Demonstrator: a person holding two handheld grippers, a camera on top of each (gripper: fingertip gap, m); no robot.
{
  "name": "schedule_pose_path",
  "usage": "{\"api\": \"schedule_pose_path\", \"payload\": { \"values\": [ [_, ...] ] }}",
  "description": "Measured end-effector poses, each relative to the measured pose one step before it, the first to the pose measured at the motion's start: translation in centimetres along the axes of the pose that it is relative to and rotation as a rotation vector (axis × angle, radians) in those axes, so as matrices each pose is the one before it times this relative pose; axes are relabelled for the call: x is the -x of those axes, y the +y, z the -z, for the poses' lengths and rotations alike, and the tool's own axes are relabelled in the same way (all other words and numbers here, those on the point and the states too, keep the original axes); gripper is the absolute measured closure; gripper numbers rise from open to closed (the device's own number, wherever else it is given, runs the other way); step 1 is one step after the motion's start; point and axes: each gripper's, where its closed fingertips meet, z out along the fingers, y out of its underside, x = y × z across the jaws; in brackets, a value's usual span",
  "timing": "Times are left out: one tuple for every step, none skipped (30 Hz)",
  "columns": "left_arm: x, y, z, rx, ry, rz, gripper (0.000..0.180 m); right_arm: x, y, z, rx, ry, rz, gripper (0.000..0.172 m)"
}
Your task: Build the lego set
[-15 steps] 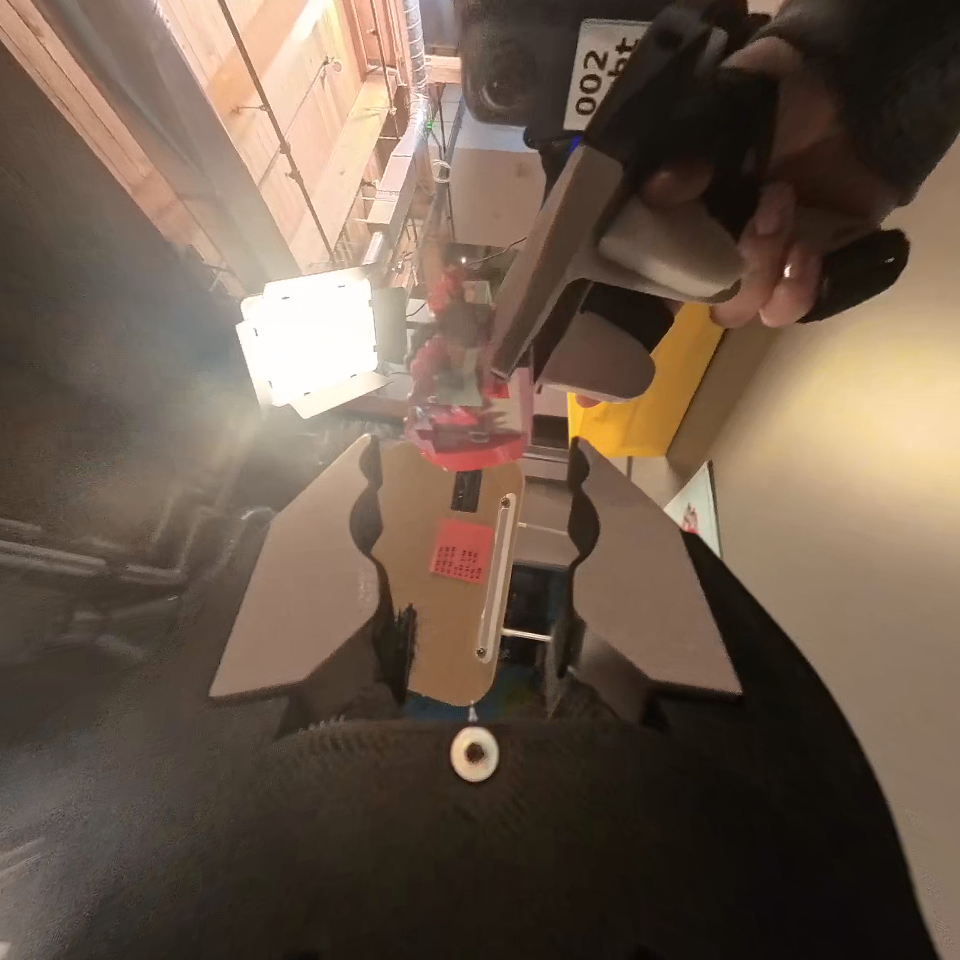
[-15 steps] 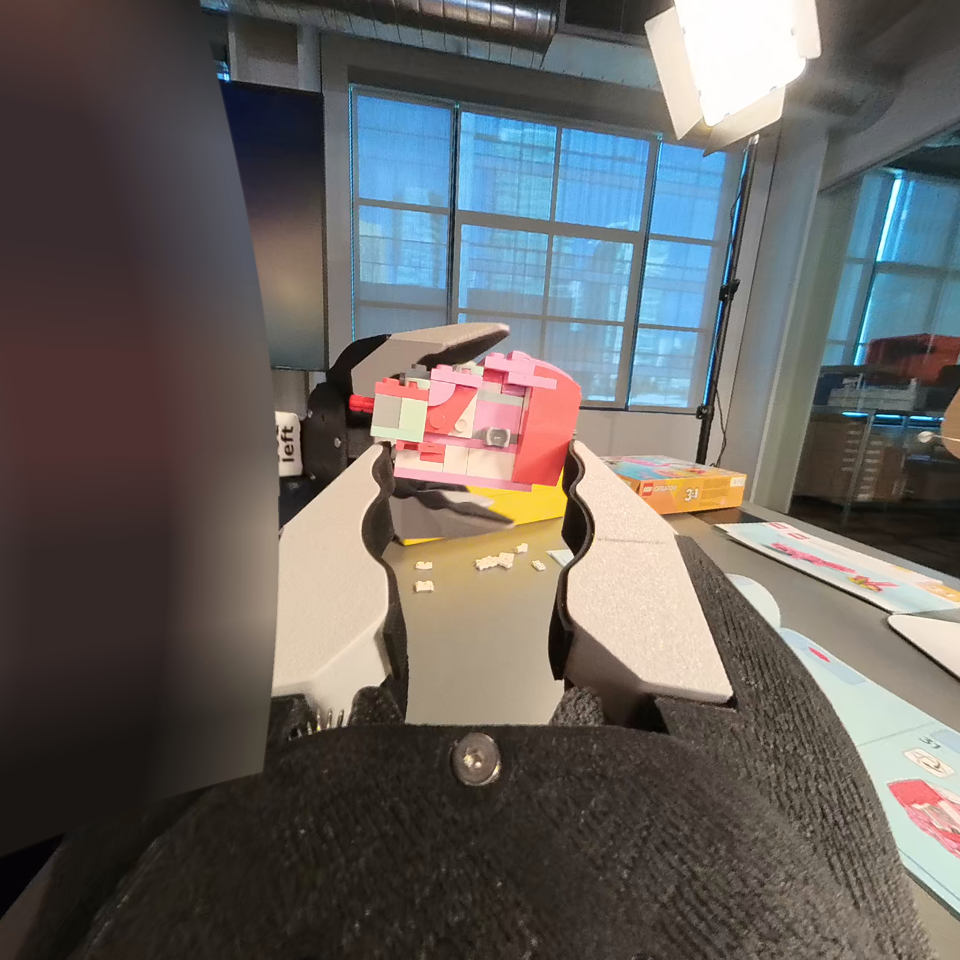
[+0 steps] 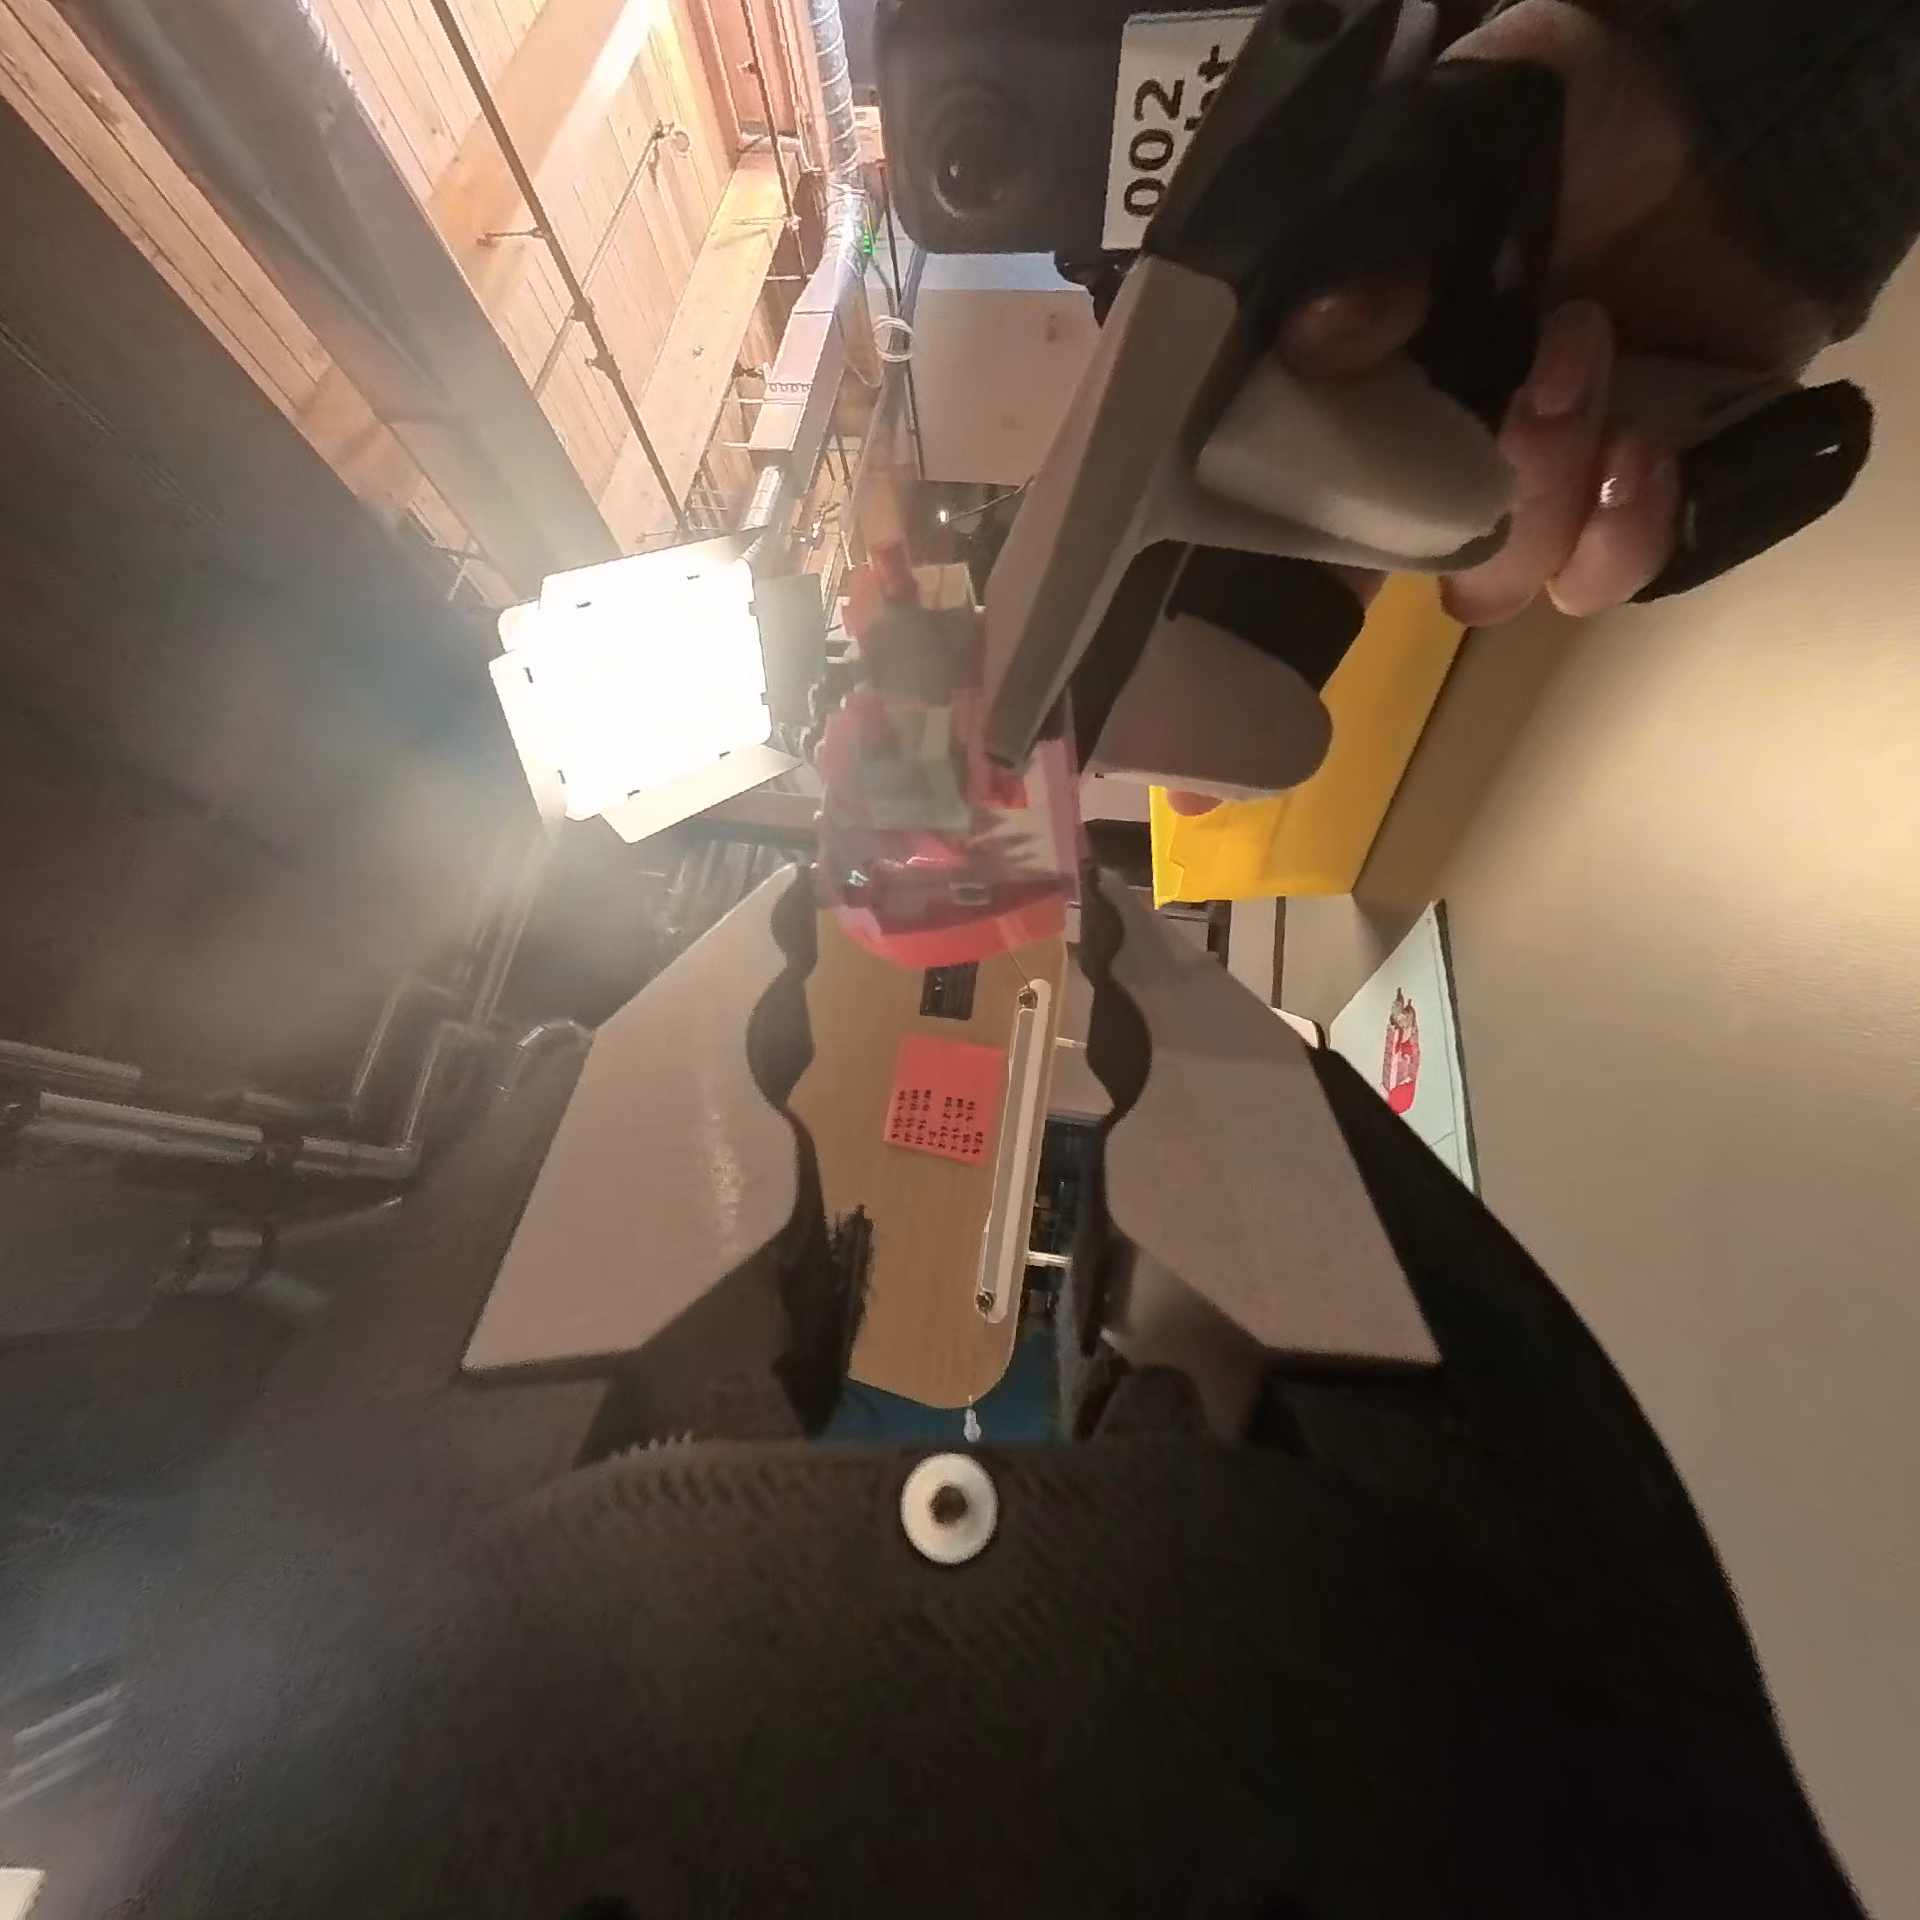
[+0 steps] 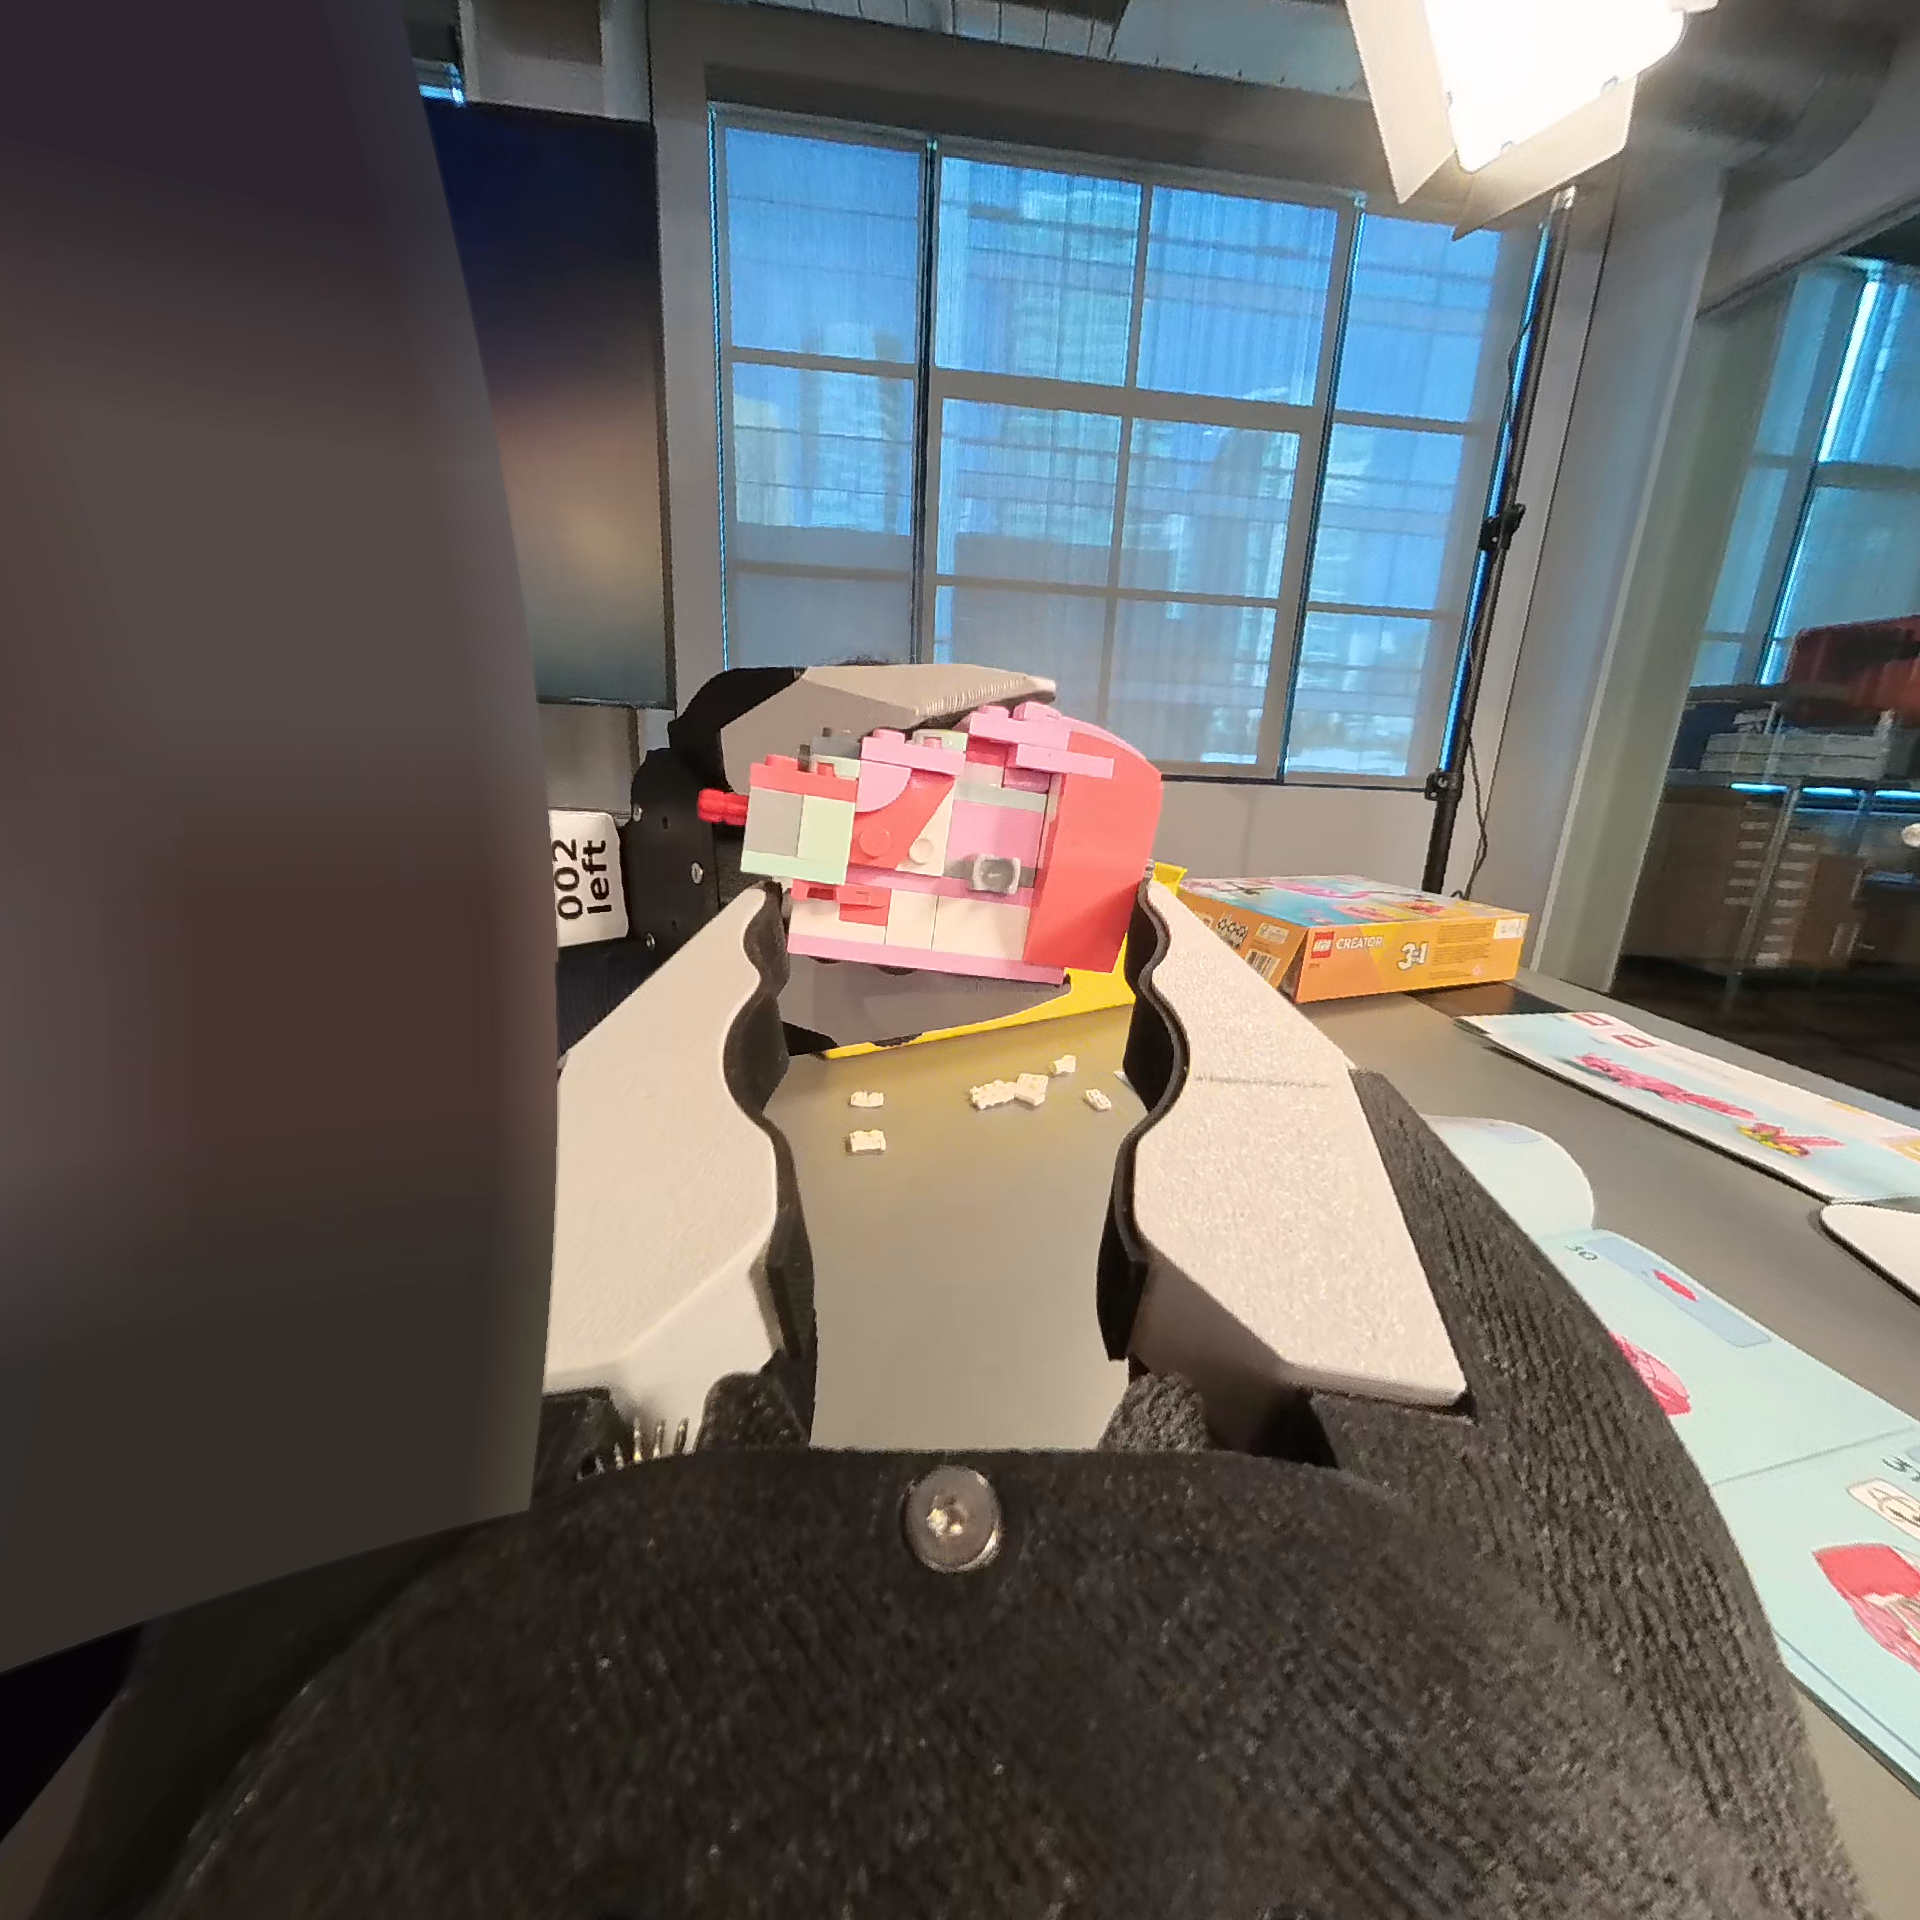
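Gridded window (image 4: 1039, 436), studio light (image 4: 1538, 73)

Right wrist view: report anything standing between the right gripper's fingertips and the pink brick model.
Nothing visible does. The pink brick model sits right between the right gripper's fingertips, off the table. The left gripper closes on it from above and below, not in between.

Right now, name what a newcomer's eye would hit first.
The pink and red brick model hangs mid-air in the middle of the right wrist view, the right claw at its sides and the left claw above and below it. Next comes the glaring light panel left of the model in the left wrist view, then small pale bricks loose on the table.
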Motion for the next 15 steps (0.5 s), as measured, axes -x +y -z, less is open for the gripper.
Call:
{"api": "schedule_pose_path", "payload": {
  "values": [
    [-0.047, 0.024, 0.02, 0.0019, 0.0031, 0.0037, 0.129, -0.001, 0.038, -0.009, 0.0021, -0.001, -0.0025, 0.107],
    [-0.006, 0.016, 0.021, 0.0007, 0.0013, 0.0031, 0.13, 0.017, 0.025, -0.014, 0.0012, -0.0011, -0.0028, 0.107],
    [0.017, 0.027, 0.03, 0.0022, 0.0001, 0.0021, 0.13, -0.012, 0.039, -0.007, 0.0022, 0.0002, -0.0014, 0.107],
    [-0.026, 0.045, -0.009, 0.0044, 0.0037, 0.0025, 0.13, -0.021, 0.04, 0.002, 0.0024, 0.0013, -0.0015, 0.107],
    [-0.022, 0.036, -0.011, 0.0041, 0.0054, 0.0071, 0.13, -0.016, 0.022, 0.005, 0.0014, 0.0, -0.0037, 0.107],
    [-0.018, 0.03, -0.002, 0.0027, 0.0055, 0.0099, 0.13, -0.003, 0.007, 0.0, 0.001, -0.0008, -0.004, 0.107],
    [0.004, 0.005, 0.004, 0.0017, 0.0038, 0.0075, 0.13, 0.008, -0.003, 0.002, 0.0012, -0.0004, -0.0004, 0.107],
    [-0.009, 0.01, -0.006, 0.0012, 0.0037, 0.008, 0.13, -0.021, 0.03, 0.0, 0.0038, 0.0021, 0.002, 0.107],
    [-0.038, 0.068, -0.016, 0.0057, 0.0087, 0.0142, 0.13, -0.048, 0.043, 0.01, 0.0041, 0.0031, 0.0008, 0.107],
    [-0.03, 0.059, -0.025, 0.006, 0.008, 0.0154, 0.13, -0.04, 0.024, -0.001, 0.0014, 0.0014, -0.002, 0.107],
    [-0.024, 0.033, -0.017, 0.0037, 0.0076, 0.0131, 0.131, -0.037, 0.024, 0.003, 0.0002, 0.0011, -0.0029, 0.107],
    [-0.017, 0.06, -0.028, 0.0061, 0.0067, 0.0119, 0.131, -0.037, 0.009, -0.001, -0.0002, 0.0014, -0.0014, 0.107],
    [-0.006, 0.013, -0.004, 0.0047, 0.0044, 0.0078, 0.131, 0.011, 0.0, 0.007, -0.0005, -0.0004, 0.0002, 0.107],
    [-0.012, -0.015, 0.006, 0.0022, 0.003, 0.0017, 0.131, 0.005, 0.014, 0.0, 0.0009, -0.0007, 0.0017, 0.107],
    [-0.006, 0.012, 0.023, 0.0029, 0.0028, 0.002, 0.131, -0.001, 0.041, -0.004, 0.0025, 0.0015, 0.0036, 0.107]
  ]
}}
